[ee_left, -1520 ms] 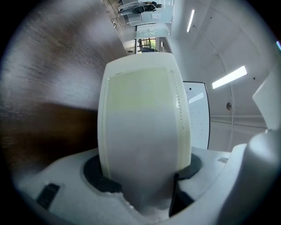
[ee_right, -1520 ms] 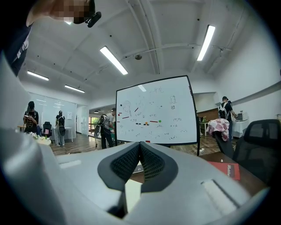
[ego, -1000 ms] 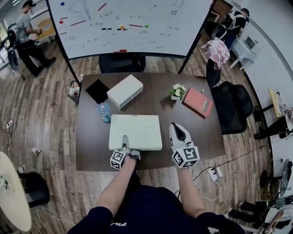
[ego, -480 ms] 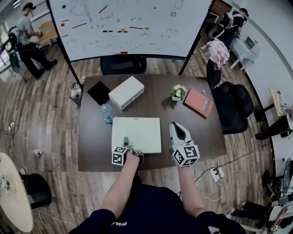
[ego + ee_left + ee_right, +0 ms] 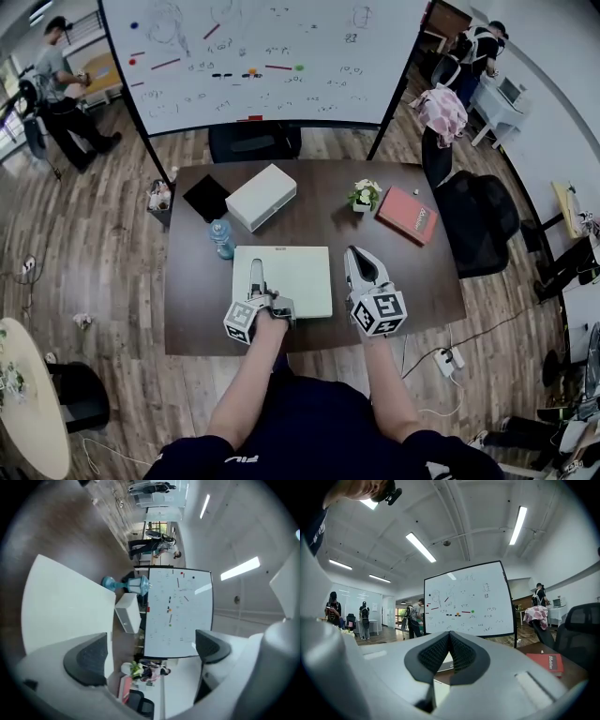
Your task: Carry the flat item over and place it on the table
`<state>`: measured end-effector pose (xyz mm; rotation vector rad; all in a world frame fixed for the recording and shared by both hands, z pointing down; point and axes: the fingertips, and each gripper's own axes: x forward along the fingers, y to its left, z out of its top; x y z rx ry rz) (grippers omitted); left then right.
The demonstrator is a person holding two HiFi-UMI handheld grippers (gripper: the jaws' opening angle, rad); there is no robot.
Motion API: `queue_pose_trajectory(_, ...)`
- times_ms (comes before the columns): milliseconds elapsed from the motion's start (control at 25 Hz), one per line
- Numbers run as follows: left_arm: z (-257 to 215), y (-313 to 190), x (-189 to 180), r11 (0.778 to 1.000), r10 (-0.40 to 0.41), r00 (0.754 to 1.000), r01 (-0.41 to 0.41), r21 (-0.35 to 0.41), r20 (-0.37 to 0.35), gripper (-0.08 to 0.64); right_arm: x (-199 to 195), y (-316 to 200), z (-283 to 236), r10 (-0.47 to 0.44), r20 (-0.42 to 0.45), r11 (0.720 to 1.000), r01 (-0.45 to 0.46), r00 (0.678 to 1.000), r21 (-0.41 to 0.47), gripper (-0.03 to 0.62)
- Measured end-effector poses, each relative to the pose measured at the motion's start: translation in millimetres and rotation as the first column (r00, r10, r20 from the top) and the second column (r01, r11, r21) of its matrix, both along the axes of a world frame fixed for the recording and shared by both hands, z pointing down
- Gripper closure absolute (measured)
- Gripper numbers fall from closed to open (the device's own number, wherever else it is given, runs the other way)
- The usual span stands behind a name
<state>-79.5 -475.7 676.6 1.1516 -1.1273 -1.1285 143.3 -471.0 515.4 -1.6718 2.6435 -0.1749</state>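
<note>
The flat white item [image 5: 292, 277] lies on the worktop [image 5: 319, 202], near middle, so placing looks done. The left tool [image 5: 255, 272], jaws just opened wide with nothing between them, hangs over its near left edge; the right tool [image 5: 360, 264] is closed, empty; only withdrawing remains

The left gripper [image 5: 256, 275] hides part of the flat item [image 5: 298, 272].

A: What's on the dark table [image 5: 314, 225]?
B: A flat white panel [image 5: 295, 272] at the near edge, a bottle [image 5: 222, 238] just beside it. Farther back, a black pad [image 5: 206, 197], white box [image 5: 261, 197], plant [image 5: 364, 194], red book [image 5: 408, 214].
</note>
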Motion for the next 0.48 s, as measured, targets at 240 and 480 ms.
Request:
queue_pose_trajectory(240, -35, -16, -2, 0.988, 0.044, 0.999, -0.044, 0.151, 0.001, -0.014, 1, -11, 11, 0.013, -0.041, 1.000, -0.013, 0.999, 0.009, 0.584)
queue_pose_trajectory(480, -57, -31, -8, 0.987, 0.036, 0.998, -0.044, 0.157, 0.053, -0.014, 2, -15, 26, 0.040, -0.028, 0.999, -0.040, 0.999, 0.014, 0.584)
